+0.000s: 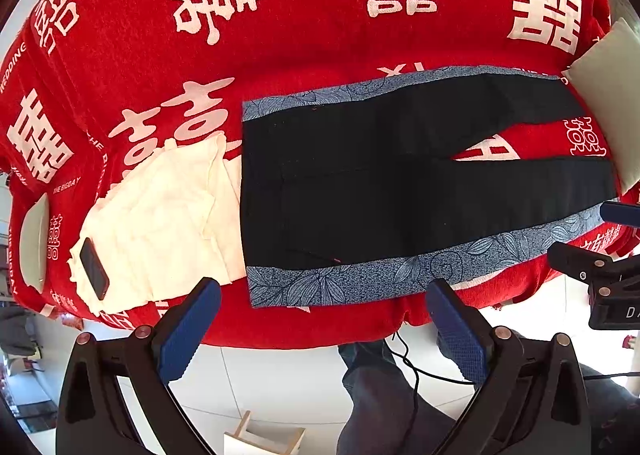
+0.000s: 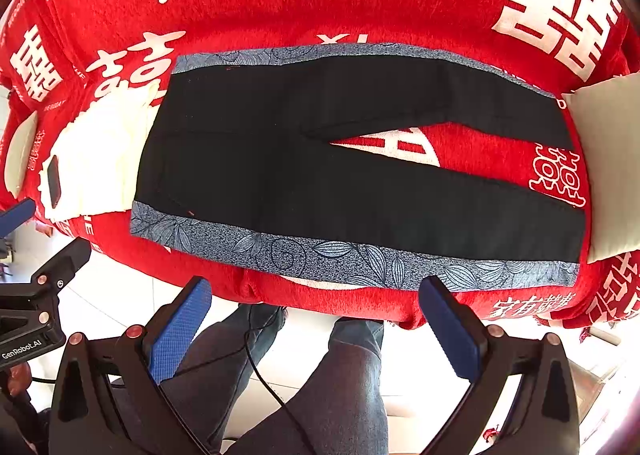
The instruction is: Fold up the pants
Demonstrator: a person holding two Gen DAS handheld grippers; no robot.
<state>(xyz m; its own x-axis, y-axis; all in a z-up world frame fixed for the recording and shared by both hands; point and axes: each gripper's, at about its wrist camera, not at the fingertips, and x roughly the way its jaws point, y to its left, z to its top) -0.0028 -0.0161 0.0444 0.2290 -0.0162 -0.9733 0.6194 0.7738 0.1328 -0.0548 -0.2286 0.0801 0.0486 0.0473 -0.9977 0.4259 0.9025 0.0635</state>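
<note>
Red blanket (image 1: pixel 320 39) printed with white characters covers the desk. We hold both tongs released and empty off its near edge: left tongs (image 1: pixel 322 329), right tongs (image 2: pixel 316 325). Just beyond lie the pants (image 2: pixel 280 159), flat, legs spread in a V, waist toward the white cloth (image 1: pixel 160 223). Judged soft, light, limp; best taken at the patterned side strip by waistband and hem.
</note>
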